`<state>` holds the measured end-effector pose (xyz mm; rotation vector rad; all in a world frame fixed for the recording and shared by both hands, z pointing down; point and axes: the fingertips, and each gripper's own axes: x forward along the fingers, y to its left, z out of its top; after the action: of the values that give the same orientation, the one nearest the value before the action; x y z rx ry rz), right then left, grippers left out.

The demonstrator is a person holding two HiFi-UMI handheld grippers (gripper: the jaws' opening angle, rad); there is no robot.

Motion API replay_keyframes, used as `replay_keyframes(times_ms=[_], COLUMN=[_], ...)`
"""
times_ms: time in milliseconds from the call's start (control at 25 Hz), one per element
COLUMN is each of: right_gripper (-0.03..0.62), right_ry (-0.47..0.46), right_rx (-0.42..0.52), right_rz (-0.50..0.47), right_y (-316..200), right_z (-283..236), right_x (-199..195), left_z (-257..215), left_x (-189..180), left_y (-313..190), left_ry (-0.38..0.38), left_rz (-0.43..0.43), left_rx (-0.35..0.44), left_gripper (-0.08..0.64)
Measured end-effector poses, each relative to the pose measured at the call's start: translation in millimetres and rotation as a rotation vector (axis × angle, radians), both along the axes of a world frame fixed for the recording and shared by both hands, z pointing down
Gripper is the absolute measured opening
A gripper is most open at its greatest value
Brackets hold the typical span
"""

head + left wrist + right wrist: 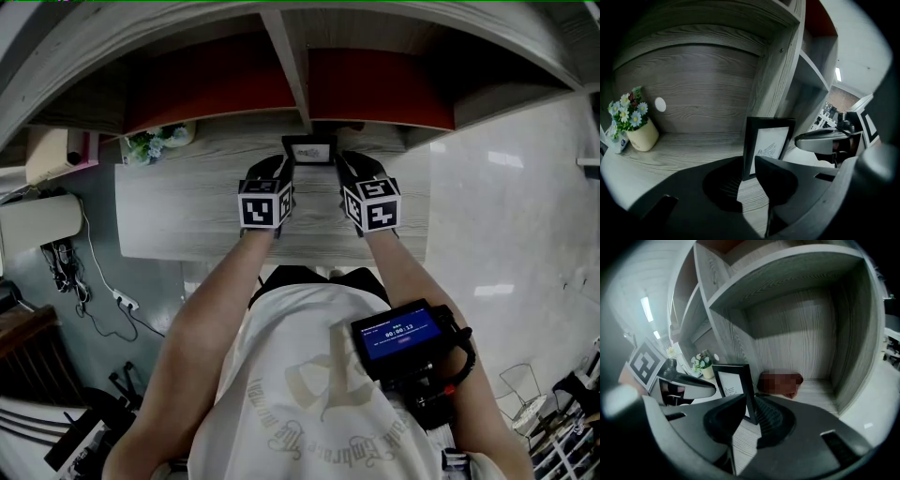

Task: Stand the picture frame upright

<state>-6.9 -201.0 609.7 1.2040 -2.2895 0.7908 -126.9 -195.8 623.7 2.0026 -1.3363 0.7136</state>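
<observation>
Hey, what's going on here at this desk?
A person is handling a picture frame with a gripper in each hand. It stands upright on the wooden desk. The right gripper clamps its right edge. The left gripper straddles its left edge, but whether it presses is unclear.

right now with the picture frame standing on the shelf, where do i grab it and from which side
I'd take the picture frame by a thin side border, low down, coming from the front with the tool's jaws straddling its front and back. It stands upright with both side edges exposed; the right tool sits on the right border this way.
</observation>
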Motion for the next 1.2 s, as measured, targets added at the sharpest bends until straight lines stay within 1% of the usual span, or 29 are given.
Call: replay_keyframes(times_ms=[240, 440, 520, 560, 600, 640, 680, 720, 760, 1000, 1200], right_gripper=[0.063, 0.061, 0.061, 0.042, 0.006, 0.006, 0.006, 0.006, 0.006, 0.006, 0.005], right_ry=[-0.002, -0.011, -0.014, -0.015, -0.016, -0.018, -0.022, -0.029, -0.04, -0.113, -0.16], right_rx=[0.013, 0.024, 0.033, 0.04, 0.048, 0.055, 0.061, 0.065, 0.068, 0.1, 0.156], right_rz=[-0.003, -0.009, -0.009, -0.008, -0.007, -0.007, -0.01, -0.014, -0.02, -0.083, -0.134], right_y=[11.6, 17.3, 20.6, 22.2, 24.0, 26.4, 29.6, 33.4, 37.5, 61.0, 82.9], right_z=[-7.7, -7.9, -11.1, -13.5, -16.3, -19.4, -22.7, -26.3, -29.7, -48.8, -70.2], right_x=[0.6, -10.4, -11.3, -11.1, -10.5, -9.8, -8.8, -7.9, -7.4, -14.9, -11.4], left_z=[-9.2, -11.7, -14.2, -16.7, -19.9, -23.3, -26.9, -30.6, -34.0, -48.0, -65.4], left_x=[0.0, -9.2, -10.4, -9.9, -8.8, -7.3, -5.5, -3.3, -1.2, 3.2, 6.5], left_y=[13.2, 21.7, 27.3, 29.9, 32.5, 35.7, 39.5, 43.8, 48.3, 73.6, 92.4], left_ry=[0.007, 0.04, 0.046, 0.049, 0.052, 0.055, 0.059, 0.063, 0.069, 0.114, 0.143], left_rz=[-0.011, -0.014, -0.015, -0.014, -0.012, -0.01, -0.009, -0.007, -0.004, 0.013, 0.012], left_rx=[0.016, 0.041, 0.052, 0.061, 0.072, 0.081, 0.089, 0.096, 0.103, 0.141, 0.179], left_gripper=[0.086, 0.086, 0.066, 0.066, 0.06, 0.039, 0.038, 0.038, 0.016, 0.014, 0.014])
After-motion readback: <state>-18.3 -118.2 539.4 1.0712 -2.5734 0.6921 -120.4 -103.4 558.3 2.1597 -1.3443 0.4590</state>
